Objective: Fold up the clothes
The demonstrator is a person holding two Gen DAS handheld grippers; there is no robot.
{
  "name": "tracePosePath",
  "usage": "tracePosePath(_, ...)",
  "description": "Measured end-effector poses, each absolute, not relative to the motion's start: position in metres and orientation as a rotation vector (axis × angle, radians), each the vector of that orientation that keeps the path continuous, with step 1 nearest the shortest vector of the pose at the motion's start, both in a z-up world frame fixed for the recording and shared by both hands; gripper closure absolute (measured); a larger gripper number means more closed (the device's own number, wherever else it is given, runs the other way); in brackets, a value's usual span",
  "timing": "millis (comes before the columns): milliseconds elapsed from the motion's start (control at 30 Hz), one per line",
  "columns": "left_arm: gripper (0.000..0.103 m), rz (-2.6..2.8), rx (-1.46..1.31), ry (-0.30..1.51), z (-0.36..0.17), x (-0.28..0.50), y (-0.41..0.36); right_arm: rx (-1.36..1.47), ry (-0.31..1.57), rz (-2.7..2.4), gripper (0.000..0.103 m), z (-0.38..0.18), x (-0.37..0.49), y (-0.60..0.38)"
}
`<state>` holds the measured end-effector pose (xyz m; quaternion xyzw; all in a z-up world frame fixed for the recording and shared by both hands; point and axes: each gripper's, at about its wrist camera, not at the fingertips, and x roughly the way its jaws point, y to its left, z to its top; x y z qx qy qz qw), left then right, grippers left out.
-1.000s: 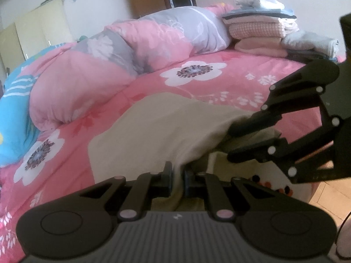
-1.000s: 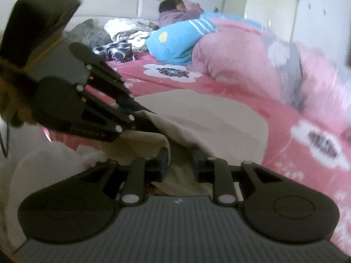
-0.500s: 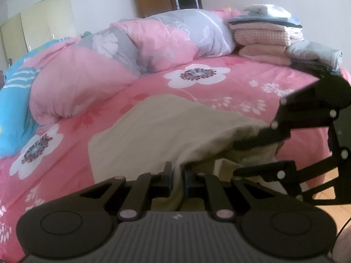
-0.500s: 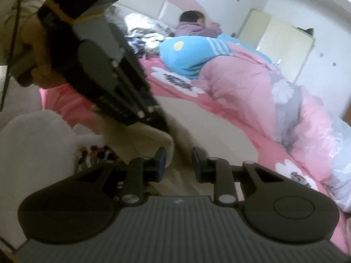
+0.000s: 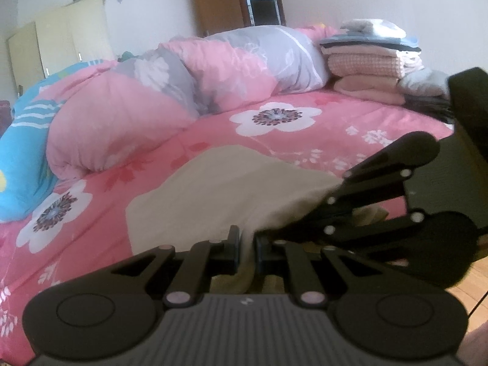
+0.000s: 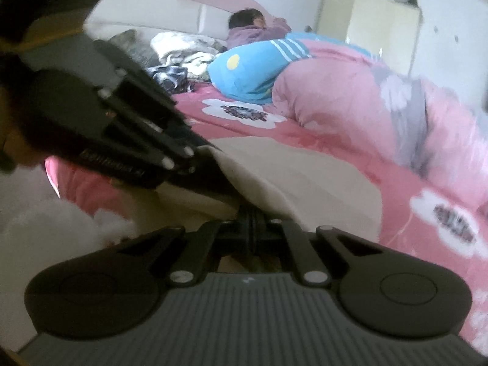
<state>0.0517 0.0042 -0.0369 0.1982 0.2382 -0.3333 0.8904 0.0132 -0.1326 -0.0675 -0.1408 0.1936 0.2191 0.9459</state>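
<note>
A beige garment (image 5: 228, 189) lies spread on the pink flowered bed sheet (image 5: 305, 140), its near edge lifted off the bed's rim. My left gripper (image 5: 246, 244) is shut on that near edge, with cloth hanging between its fingers. My right gripper (image 5: 271, 233) comes in from the right, its tips right beside the left ones on the same hem. In the right wrist view the right gripper (image 6: 251, 225) is closing, its jaws together on the hem of the garment (image 6: 305, 183). The left gripper (image 6: 225, 195) reaches in from the upper left.
A rolled pink and grey quilt (image 5: 122, 128) lies across the far side of the bed. A stack of folded clothes (image 5: 366, 61) sits at the back right. A person (image 6: 259, 27) lies at the headboard beside a blue pillow (image 6: 253, 70). White fluffy cloth (image 6: 45, 222) hangs at the bed's edge.
My right gripper moved in close beside the left one and its jaws went from apart to together on the hem. The left gripper kept its hold and stayed put.
</note>
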Motion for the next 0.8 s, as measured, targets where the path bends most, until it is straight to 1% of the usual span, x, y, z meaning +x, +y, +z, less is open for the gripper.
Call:
tracePosePath(200,0.084,-0.706,0.435,0.52,-0.045,0.047,0.003,-0.154,0.478,0.397,0.103,-0.073,0.029,-0.142)
tracePosePath(233,0.08,-0.708,0.443,0.52,-0.045,0.046,0.002,-0.134,0.485,0.398,0.103,-0.073,0.03,-0.144)
tracePosePath(267,0.079,-0.707,0.452,0.518,-0.046,0.045,0.0,-0.122,0.49,0.399,0.103,-0.073,0.031,-0.144)
tracePosePath(433,0.078,-0.681,0.488,0.53,-0.052,0.048,-0.007,-0.079,0.508,0.412,0.103,-0.071,0.032,-0.149)
tracePosePath(633,0.079,-0.671,0.486,0.533,-0.053,0.051,-0.008,-0.094,0.498,0.453,0.099,-0.06,0.01,-0.166)
tracePosePath(700,0.079,-0.67,0.486,0.533,-0.053,0.05,-0.008,-0.098,0.484,0.471,0.093,-0.055,-0.001,-0.174)
tracePosePath(767,0.079,-0.67,0.487,0.534,-0.053,0.05,-0.009,-0.13,0.44,0.484,0.072,-0.05,-0.013,-0.18)
tracePosePath(800,0.079,-0.67,0.488,0.534,-0.052,0.05,-0.009,-0.156,0.41,0.488,0.066,-0.048,-0.018,-0.181)
